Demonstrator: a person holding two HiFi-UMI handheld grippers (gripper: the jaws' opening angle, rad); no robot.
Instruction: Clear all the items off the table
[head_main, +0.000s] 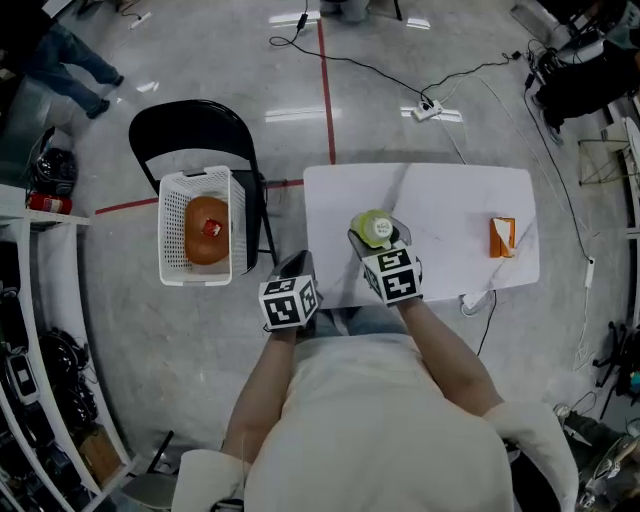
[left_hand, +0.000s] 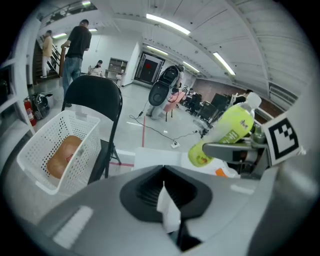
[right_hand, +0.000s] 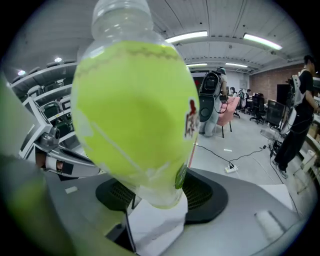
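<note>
starting with the yellow-green bottle, we see it near the centre of the head view, over the lower left part of the white table. it is full of bright liquid up to a clear neck, with a pale cap on top. in the left gripper view it sits at the right of the frame, tilted, with its cap toward the upper right and its base lifted off the tabletop.

the right gripper has it. its fingers stand wide apart on either side of the bottle's lower body, pressing on it, and in the right gripper view the bottle fills the upper middle of the frame just above the dark pads.

the left gripper is just left of the table's lower left corner in the head view. its fingers are brought together and hold nothing.

further left, a white perforated basket rests on the seat of a black chair. inside it lies one round brown item with a small red label.

at the right end of the table, well apart from the bottle, an orange carton stands by itself.
</note>
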